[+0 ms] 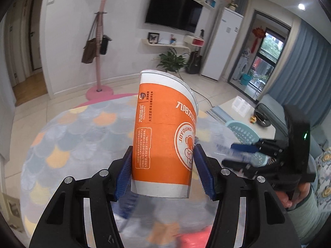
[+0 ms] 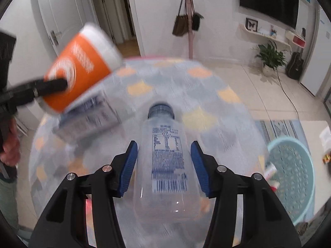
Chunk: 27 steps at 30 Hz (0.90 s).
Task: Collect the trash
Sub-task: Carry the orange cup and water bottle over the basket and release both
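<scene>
An orange and white paper cup stands upright between the blue pads of my left gripper, which is shut on its lower half. In the right wrist view the same cup hangs tilted at the upper left with a black finger across it. A clear plastic bottle with a blue cap lies lengthwise between the pads of my right gripper, cap pointing away, held off the floor. From the left wrist view the right gripper shows blurred at the right.
Below is a round rug with a scale pattern. A blurred printed carton lies on it. A teal perforated basket sits at the right, next to a low table. A pink coat stand stands behind the rug.
</scene>
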### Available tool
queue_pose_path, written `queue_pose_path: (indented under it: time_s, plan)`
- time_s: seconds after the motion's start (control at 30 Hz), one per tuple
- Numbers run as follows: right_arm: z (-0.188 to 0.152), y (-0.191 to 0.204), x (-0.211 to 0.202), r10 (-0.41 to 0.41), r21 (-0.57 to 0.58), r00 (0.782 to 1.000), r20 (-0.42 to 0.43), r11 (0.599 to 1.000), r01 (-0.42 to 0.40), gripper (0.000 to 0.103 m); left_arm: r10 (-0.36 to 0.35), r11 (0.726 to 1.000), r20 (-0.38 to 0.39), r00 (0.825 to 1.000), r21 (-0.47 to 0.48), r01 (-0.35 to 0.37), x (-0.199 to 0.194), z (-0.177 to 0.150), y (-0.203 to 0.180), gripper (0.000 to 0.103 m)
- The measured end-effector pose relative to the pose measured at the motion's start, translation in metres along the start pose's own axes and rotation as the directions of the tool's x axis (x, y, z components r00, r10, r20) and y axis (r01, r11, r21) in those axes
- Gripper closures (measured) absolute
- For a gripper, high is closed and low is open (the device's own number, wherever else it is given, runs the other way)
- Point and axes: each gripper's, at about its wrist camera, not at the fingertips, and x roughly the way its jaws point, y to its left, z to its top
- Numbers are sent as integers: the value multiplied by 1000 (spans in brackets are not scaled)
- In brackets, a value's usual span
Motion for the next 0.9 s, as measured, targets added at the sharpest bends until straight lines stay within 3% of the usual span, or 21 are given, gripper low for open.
queue_pose_path:
  time_s: [0.13, 0.4, 0.47, 0.7, 0.9]
  plan:
    - [-19, 0, 5, -17, -1, 998, -55, 1000, 17, 53, -26, 1000, -13, 1000, 16, 26, 8, -4, -22, 48]
    - [-6, 5, 29, -27, -6, 990, -136, 1000, 27, 50, -32, 999, -30, 999, 32, 33, 13, -6, -39, 47]
    - [-5, -1, 35, 5, 27, 988, -151, 1000, -1, 50, -25, 999, -33, 999, 30, 26, 13, -6, -39, 47]
    - [-10, -41, 5, 74, 155, 997, -24, 986, -69, 51, -23, 999, -18, 1000, 32, 24, 12, 5, -49, 47]
    - [-19, -98, -48, 6, 259, 995, 100, 965, -32, 51, -65, 996, -20, 998, 60, 66, 33, 19, -82, 47]
